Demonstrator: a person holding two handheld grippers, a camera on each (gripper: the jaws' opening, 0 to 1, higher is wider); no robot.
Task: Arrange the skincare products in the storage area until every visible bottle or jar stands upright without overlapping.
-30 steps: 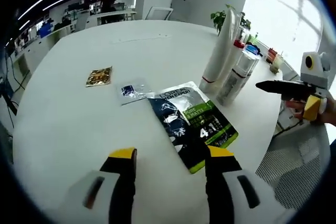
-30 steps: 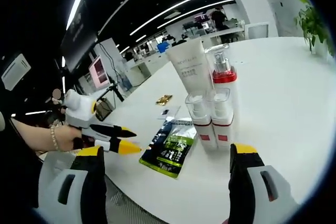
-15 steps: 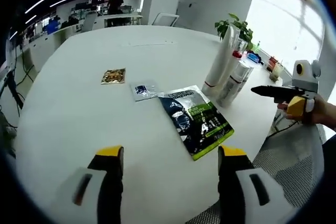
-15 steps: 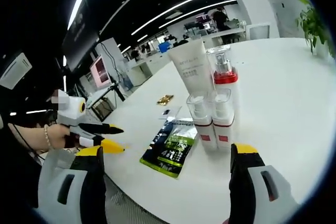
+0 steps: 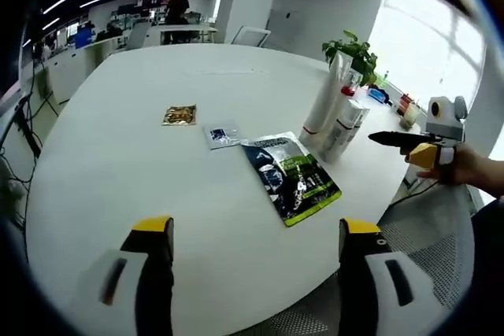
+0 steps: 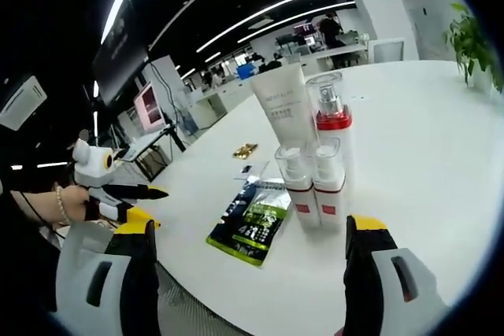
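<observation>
Both grippers, left and right, off the desk edge with fingers spread, holding nothing. Bottles and tube upright, clustered, touching. Seemingly finished; next, probably just checking.

Left gripper: two broad grey-white jaws rising from the bottom of the left gripper view, each capped with a yellow tip over a black inner face, with a dark slot in the outer shell. Right gripper has the same build in its own view. At the right edge of the left gripper view it shows slim black jaws, a yellow tip and a white body. A hand at the left edge of the right gripper view wears a bead bracelet.
</observation>
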